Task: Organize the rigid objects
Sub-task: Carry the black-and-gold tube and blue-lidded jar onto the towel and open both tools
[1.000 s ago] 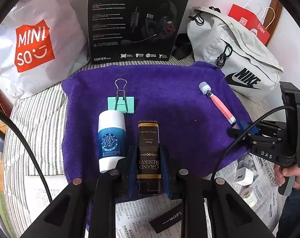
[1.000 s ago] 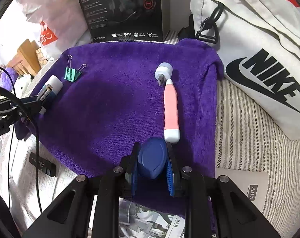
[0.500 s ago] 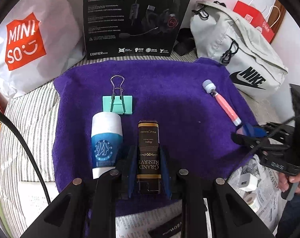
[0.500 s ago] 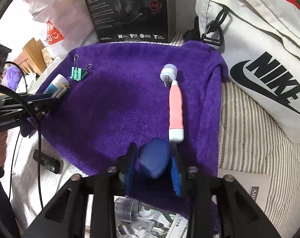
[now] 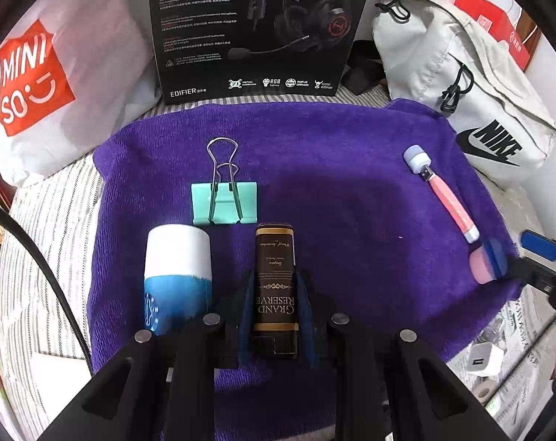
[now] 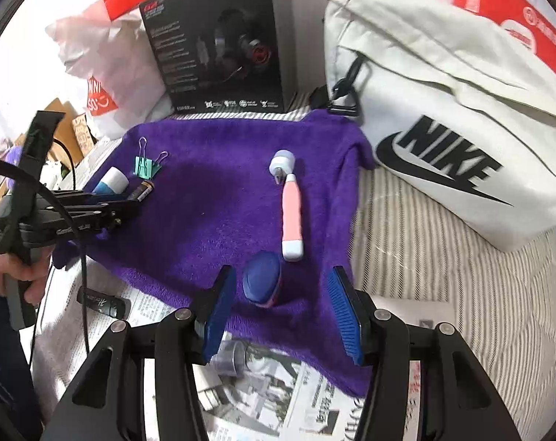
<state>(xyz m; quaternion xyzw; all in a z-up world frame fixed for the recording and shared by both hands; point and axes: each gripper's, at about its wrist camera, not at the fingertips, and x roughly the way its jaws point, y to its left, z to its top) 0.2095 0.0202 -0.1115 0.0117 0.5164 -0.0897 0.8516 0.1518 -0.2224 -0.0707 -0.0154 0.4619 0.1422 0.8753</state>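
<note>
Gripper states first: the right gripper (image 6: 281,308) has just been opening its jaws, and they now stand apart on either side of the blue oval object (image 6: 261,280), which lies free on the purple towel (image 6: 211,198) with its pink underside showing. Neither pad presses on it, so I judge this piece is placed and released. The left gripper (image 5: 274,312) is clamped on the dark "Grand Reserve" box (image 5: 276,290), its pads pressing both long sides, low over the near part of the towel.

Going from the largest thing down, the towel serves as the sorting ground; it lies on a striped bed (image 6: 443,257), with newspaper (image 6: 278,397) at its near edge. The objects form two groups on it, probably on purpose. On the left side the white and blue bottle (image 5: 177,275) lies flat, and the dark box is held just beside it and parallel, so I think it is meant to be laid down as its neighbour. The green binder clip (image 5: 224,202) lies just beyond these two. On the right side the pink and white stick (image 6: 292,217) lies lengthwise, and the blue oval object rests near its white end, seemingly put there to continue this line.

A white charger (image 5: 480,362) lies off the towel on the newspaper, perhaps not yet sorted.
</note>
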